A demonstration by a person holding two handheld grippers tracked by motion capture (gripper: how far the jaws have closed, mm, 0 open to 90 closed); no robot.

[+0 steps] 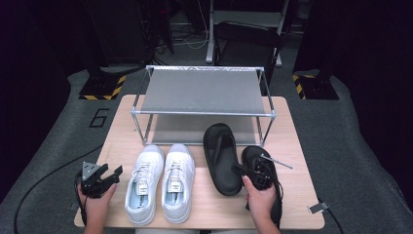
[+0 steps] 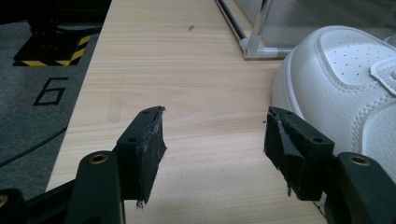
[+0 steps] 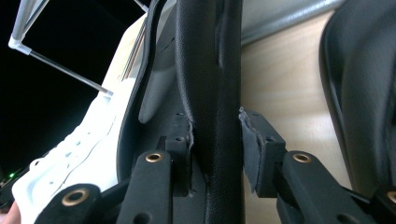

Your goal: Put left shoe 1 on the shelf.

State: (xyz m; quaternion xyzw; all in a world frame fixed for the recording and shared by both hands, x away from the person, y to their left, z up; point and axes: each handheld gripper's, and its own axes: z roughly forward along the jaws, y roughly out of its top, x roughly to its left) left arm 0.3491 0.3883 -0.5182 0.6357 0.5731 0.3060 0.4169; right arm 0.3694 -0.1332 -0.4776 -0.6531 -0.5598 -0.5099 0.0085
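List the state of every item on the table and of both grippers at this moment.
Left black sandal: its edge clamped by the right gripper, apparently tilted on its side.
Right black sandal: on the table, partly under the right hand.
White sneakers: side by side, flat, toes toward the rack.
Shoe rack: both shelves empty.
Left gripper: open, nothing between its jaws, beside the left sneaker.
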